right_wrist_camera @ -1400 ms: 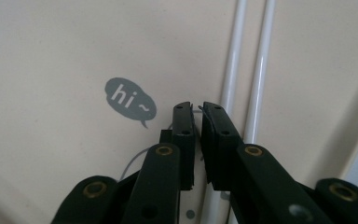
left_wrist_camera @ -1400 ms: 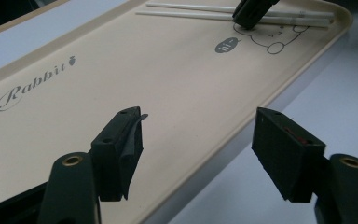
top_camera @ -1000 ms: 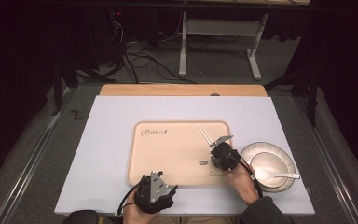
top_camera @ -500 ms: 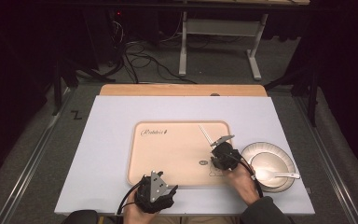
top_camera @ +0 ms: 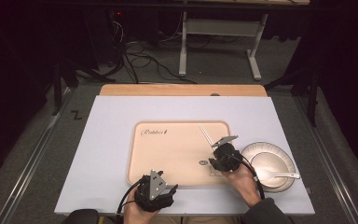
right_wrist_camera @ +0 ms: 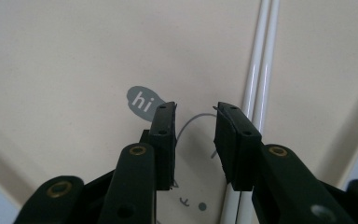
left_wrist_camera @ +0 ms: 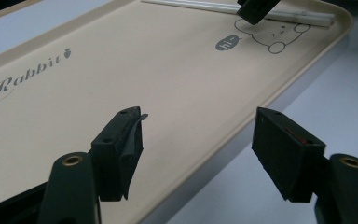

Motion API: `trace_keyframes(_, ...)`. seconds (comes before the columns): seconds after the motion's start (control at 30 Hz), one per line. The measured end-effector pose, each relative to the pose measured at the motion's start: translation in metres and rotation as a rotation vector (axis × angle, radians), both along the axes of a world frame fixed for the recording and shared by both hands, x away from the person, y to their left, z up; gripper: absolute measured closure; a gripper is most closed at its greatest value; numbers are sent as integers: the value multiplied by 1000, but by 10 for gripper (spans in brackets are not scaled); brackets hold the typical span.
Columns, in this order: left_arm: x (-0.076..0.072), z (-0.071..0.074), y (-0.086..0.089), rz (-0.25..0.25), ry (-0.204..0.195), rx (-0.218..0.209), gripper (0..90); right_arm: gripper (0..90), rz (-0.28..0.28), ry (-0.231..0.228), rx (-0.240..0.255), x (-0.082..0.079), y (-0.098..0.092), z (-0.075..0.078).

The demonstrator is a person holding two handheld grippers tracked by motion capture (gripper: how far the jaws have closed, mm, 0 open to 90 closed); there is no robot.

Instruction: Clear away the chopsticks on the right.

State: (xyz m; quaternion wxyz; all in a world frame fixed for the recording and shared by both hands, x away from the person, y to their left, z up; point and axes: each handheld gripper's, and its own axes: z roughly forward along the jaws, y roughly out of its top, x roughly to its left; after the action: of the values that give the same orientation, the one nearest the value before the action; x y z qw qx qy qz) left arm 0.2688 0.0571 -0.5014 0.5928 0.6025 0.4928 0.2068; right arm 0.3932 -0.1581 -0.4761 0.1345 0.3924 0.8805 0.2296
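Note:
A beige tray (top_camera: 168,154) printed "Rabbit" lies on the pale table. Two white chopsticks (top_camera: 205,135) rest side by side on its right part. My right gripper (top_camera: 213,162) points down at the tray over the "hi" bear drawing. Its jaws have just been opening, and they stand open with nothing between them. In the right gripper view the chopsticks (right_wrist_camera: 261,70) run just outside the right jaw of that gripper (right_wrist_camera: 195,109). My left gripper (top_camera: 168,190) hovers at the tray's near edge, open and empty (left_wrist_camera: 198,121). The chopsticks (left_wrist_camera: 307,17) lie far across the tray from it.
A white ribbed plate (top_camera: 256,149) holding a white spoon (top_camera: 279,176) stands right of the tray, close to the right hand. A wooden strip (top_camera: 182,89) borders the table's far edge. Beyond it are cables and a stand on the floor.
Both hands hold their places. The chopsticks lie in the same spot on the tray.

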Motion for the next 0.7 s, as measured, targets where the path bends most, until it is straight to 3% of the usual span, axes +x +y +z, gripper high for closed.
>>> trace_keyframes(0.23,2,1,0,-13,0,-14,330,673,25,-7,33,-6,-4,6)
trace_keyframes(0.43,4,2,-3,-44,12,-25,315,663,43,-41,57,-13,-9,13)
trace_keyframes(0.7,9,3,-8,-84,21,-40,303,650,36,-64,88,-23,-20,20)
